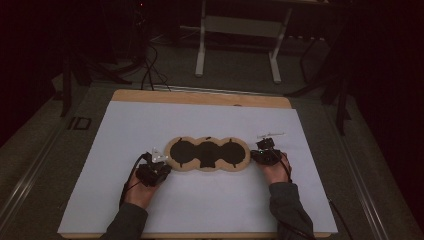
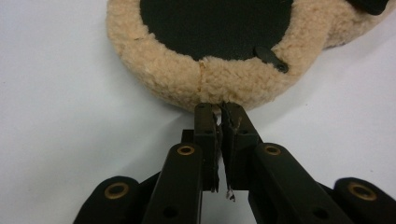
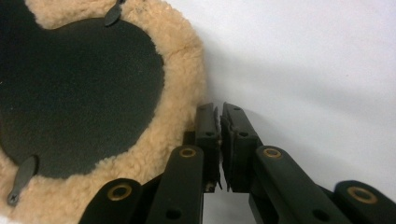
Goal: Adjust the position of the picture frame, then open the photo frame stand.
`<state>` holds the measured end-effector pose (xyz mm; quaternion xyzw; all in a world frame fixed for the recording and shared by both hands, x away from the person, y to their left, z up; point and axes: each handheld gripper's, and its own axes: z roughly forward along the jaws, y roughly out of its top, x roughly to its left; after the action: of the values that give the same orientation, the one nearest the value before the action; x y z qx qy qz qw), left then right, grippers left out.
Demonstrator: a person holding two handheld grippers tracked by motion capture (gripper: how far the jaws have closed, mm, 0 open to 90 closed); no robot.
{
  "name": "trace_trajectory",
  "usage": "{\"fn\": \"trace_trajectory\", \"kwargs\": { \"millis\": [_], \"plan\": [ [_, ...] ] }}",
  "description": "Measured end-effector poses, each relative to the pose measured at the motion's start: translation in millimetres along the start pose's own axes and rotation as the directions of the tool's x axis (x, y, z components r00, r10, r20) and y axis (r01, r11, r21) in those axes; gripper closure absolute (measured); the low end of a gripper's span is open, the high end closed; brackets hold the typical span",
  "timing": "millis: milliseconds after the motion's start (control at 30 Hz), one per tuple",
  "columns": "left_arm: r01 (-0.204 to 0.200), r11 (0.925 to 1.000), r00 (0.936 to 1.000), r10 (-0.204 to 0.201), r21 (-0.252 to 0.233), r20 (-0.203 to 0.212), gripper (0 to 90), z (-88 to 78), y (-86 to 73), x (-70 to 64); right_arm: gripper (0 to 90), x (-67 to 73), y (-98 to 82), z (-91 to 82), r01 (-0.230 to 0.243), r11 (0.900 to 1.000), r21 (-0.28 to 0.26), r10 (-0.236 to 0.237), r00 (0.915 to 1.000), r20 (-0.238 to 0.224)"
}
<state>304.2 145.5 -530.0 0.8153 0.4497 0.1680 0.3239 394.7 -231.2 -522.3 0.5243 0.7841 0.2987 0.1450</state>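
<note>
Three joined round lobes make up the tan fleece-edged pad with black flat centres (image 1: 207, 154), which lies across the middle of the white sheet-covered table (image 1: 150, 210), between the two tools. It is judged to be light, soft and floppy, so that a lift from one end alone would probably let the rest sag; a hold at both outer ends at once seems best, on the thick curly fleece border (image 2: 219, 79), which should compress and give the pads purchase, where the smooth black centre looks harder to pinch. The left gripper (image 2: 218, 111) is seen with its jaws nearly closed, only a thin slit between them, their tips just at the fleece edge with nothing gripped. The right gripper (image 3: 219, 109) stands the same way, jaws almost together and bare, just beside the fleece rim of the opposite end lobe. Small black tabs (image 2: 271, 58) are fixed near the rim of the black centres. No brand, label or writing can be read anywhere on the pad.
</note>
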Motion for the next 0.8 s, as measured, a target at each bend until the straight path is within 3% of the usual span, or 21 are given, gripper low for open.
{"fn": "trace_trajectory", "kwargs": {
  "millis": [300, 600, 800],
  "plan": [
    [0.001, 0.9989, 0.9998, -0.001, -0.046, 0.018, 84.0, -6.4, 1.8, -1.5, 78.0, 3.5, -3.3, -16.2, 0.041, 0.998, -0.040, -0.042, 0.9990, -0.013],
    [-0.008, 0.9971, 0.9996, 0.010, -0.076, 0.027, 79.2, -13.1, 2.3, -5.5, 73.3, 10.0, -21.4, -26.3, 0.060, 0.995, -0.074, -0.061, 0.9980, -0.019],
    [-0.040, 0.9949, 0.9979, 0.044, -0.093, 0.047, 74.9, -16.4, 5.5, -16.2, 71.4, 10.6, -29.8, -27.8, 0.060, 0.994, -0.090, -0.064, 0.9972, -0.040]
  ]
}}
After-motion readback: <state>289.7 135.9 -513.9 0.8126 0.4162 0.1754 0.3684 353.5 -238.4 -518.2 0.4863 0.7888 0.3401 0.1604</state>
